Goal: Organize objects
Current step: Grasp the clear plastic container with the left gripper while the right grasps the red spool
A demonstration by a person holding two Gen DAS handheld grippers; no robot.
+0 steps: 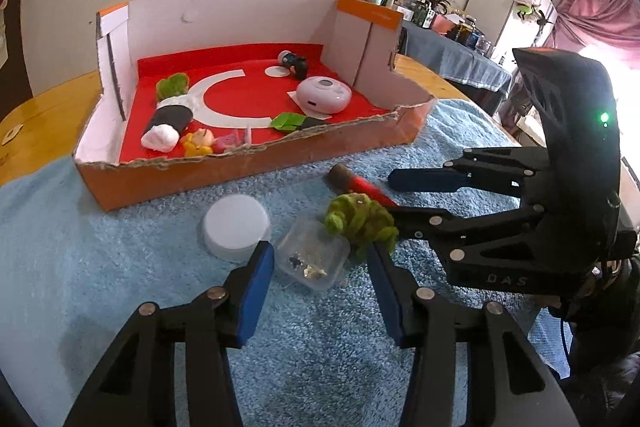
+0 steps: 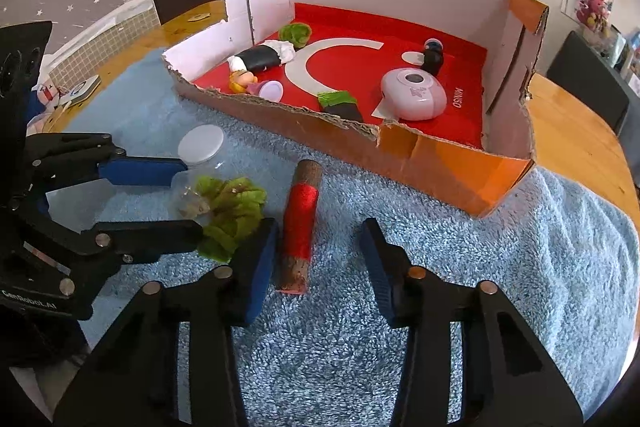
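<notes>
Both claws gape wide over the blue towel point(image 2: 480, 227): left claw point(image 1: 320, 263) astride a clear jar point(image 1: 314, 255), right claw point(image 2: 318, 247) around a red-wound spool point(image 2: 300, 223).

The open right gripper point(image 2: 318, 263) straddles a red spool point(image 2: 301, 223) on blue towel point(image 2: 520, 247); cardboard box point(image 2: 440, 155) at twelve o'clock.

Each black hand-held gripper point(image 1: 320, 291) has blue pads point(image 1: 256, 291) and silver pivots.
</notes>
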